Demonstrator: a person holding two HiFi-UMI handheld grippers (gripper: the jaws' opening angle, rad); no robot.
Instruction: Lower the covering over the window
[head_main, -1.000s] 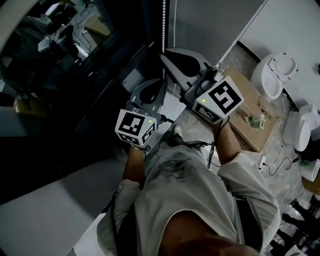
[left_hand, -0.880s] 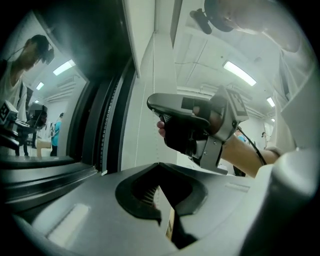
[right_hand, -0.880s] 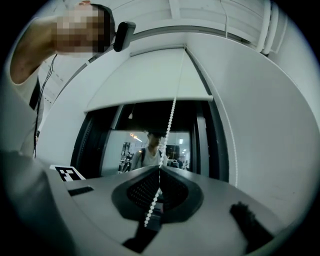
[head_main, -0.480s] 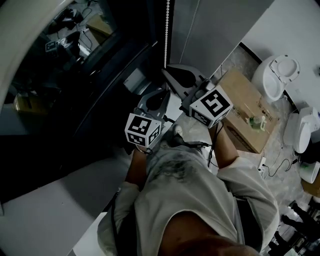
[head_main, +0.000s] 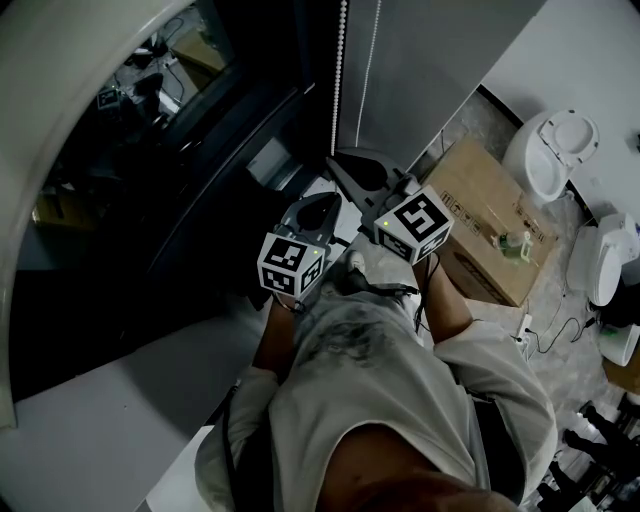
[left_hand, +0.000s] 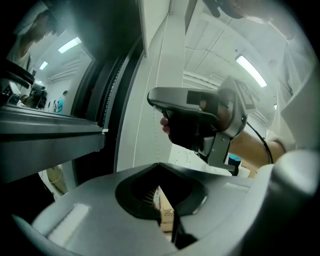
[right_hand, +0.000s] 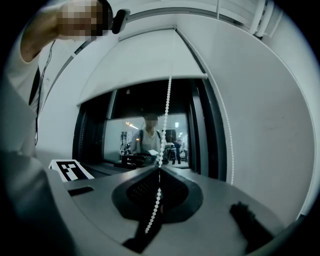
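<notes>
As my right gripper, clamped on the chain, sank beside my shut, empty left gripper, the blind came lower, roughly halfway.

The blind looks like matt white cloth, and its bead chain like glossy plastic. The window glass is shiny and reflective. The box at right is matt brown cardboard.

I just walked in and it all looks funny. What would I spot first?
First, the right tongs shut on a white bead chain, which hangs in front of a dark window with a partly lowered blind above it. The left tongs are shut too, just beside the right ones. Off to the right on the floor sits a white toilet.
</notes>
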